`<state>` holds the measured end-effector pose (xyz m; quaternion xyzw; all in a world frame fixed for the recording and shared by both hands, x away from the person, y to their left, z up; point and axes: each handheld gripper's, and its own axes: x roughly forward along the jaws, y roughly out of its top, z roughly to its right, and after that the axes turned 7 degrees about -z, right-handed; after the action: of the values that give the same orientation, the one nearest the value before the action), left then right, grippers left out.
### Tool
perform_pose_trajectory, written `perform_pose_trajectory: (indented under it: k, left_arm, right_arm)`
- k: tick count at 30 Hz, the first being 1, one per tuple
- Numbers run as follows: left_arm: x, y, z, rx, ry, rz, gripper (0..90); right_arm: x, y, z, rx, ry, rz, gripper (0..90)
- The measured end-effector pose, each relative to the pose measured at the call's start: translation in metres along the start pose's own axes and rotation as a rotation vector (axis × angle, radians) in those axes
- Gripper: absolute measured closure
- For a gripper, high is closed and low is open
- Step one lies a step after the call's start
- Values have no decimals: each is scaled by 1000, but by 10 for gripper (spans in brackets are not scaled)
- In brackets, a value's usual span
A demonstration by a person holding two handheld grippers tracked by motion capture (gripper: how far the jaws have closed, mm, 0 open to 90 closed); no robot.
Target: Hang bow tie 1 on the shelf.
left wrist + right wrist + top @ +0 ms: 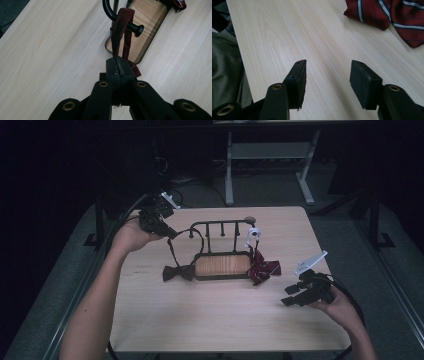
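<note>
High view, rack: a black metal hanger rack (220, 227) with a wooden base (223, 265) stands just past the middle of the surface (220, 320).
High view, dark bow tie: the bow (178, 272) lies on the surface at 9 o'clock of the base, touching its end; its strap (172, 246) runs up toward the rack's left hook.
High view, left gripper: the left gripper (170, 233), at 10 o'clock of the rack, holds the strap's upper end.
High view, striped bow tie: a red striped bow tie (264, 269) lies at 3 o'clock of the base, under a small white clip-like piece (253, 235) on the rack; what that piece is, I cannot tell.
High view, right gripper: the right gripper (291, 296) rests low at 4 o'clock of the rack, well apart from it, jaws parted, holding nothing.

Left gripper view, grip: the jaws are together, clamped on the dark red strap (119, 32).
Left gripper view, hook: the strap loops over a black knob-ended hook (130, 26), with the base (140, 27) below.
Left gripper view, progress: the strap looks draped on the hook but not yet released; letting go and letting the bow hang seems left.

Right gripper view, state: jaws wide apart over bare surface (287, 37).
Right gripper view, nearby: the striped tie (387, 15) lies ahead at 1 o'clock, untouched; it likely waits to be hung.
Right gripper view, obstacles: nothing lies between gripper and tie; grey cloth (224, 70) sits off the surface's edge.
</note>
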<state>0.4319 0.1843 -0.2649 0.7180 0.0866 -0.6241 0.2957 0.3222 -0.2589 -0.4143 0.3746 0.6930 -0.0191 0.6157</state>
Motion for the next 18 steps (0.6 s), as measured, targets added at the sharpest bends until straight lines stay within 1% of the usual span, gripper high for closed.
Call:
perform_pose_trajectory:
  k: [2, 6, 8, 10, 13, 14, 16, 18]
  left_arm:
    - [0, 0, -1, -8, 3, -6, 895]
    - [3, 0, -2, -10, 15, -19, 883]
    - [5, -1, -2, -10, 15, -17, 865]
    - [6, -3, -3, -19, 15, -16, 842]
    - [7, -5, -2, -14, 30, -28, 804]
    - [5, -6, -1, -10, 28, -26, 799]
    - [4, -7, -1, -19, 29, -11, 779]
    - [3, -9, 0, -12, 21, -5, 774]
  right_arm:
    - [0, 0, 0, -3, -1, -1, 472]
    - [1, 1, 0, -3, 2, -3, 472]
    - [2, 1, 0, -3, 4, -1, 472]
    - [2, 1, -1, 1, 4, -5, 471]
    - [2, 1, -2, 1, 0, -1, 471]
    - [2, 1, -2, 0, 0, -1, 471]
    - [2, 1, -2, -1, 0, -1, 470]
    - [1, 1, -2, 2, -2, -1, 469]
